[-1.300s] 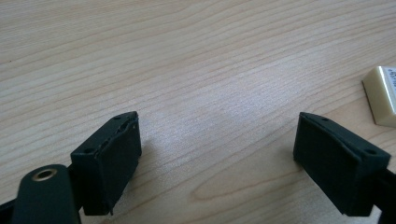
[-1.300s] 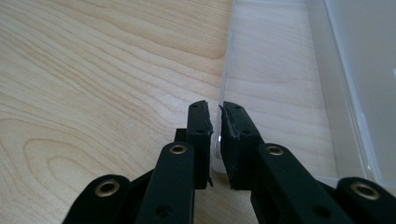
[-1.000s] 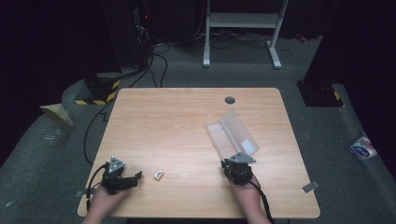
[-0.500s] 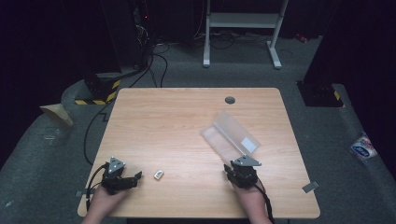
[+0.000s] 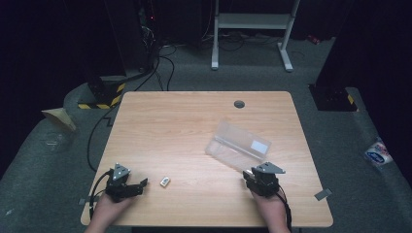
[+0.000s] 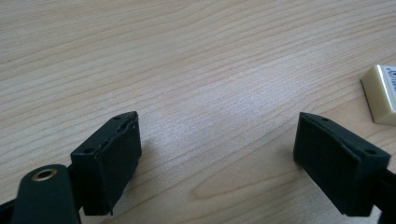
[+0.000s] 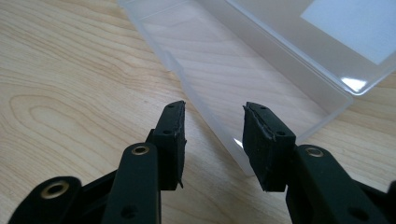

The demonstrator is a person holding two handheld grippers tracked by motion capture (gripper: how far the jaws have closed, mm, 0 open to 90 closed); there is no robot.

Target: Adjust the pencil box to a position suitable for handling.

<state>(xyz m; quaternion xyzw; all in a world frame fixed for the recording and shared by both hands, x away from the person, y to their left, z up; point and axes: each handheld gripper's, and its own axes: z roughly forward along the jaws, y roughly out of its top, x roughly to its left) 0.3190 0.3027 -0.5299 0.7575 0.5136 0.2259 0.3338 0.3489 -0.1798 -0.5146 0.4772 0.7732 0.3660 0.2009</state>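
Note:
A clear plastic box point(image 5: 238, 145) with its lid swung open lies on the wooden table point(image 5: 194, 121), right of centre. In the right gripper view the box point(image 7: 261, 70) has its near corner wall running between the jaws of my right gripper point(image 7: 214, 112). Those jaws have just been opening, and the pads stand apart from the wall. From above, my right gripper point(image 5: 252, 173) sits at the box's near end. My left gripper point(image 5: 142, 187) rests near the front left with its jaws wide and nothing between them point(image 6: 217, 123). A small cream block point(image 5: 165, 181) lies just past its tips point(image 6: 384, 93).
A round cable hole point(image 5: 239, 104) is set into the table near its far edge. Beyond the table are cables on the floor and a white metal stand point(image 5: 252, 29). A printed packet point(image 5: 378, 154) lies on the floor to the right.
My right gripper has opened, let go of the box's edge and drawn back to the right. The box has settled lower and turned slightly. The left gripper has not moved.

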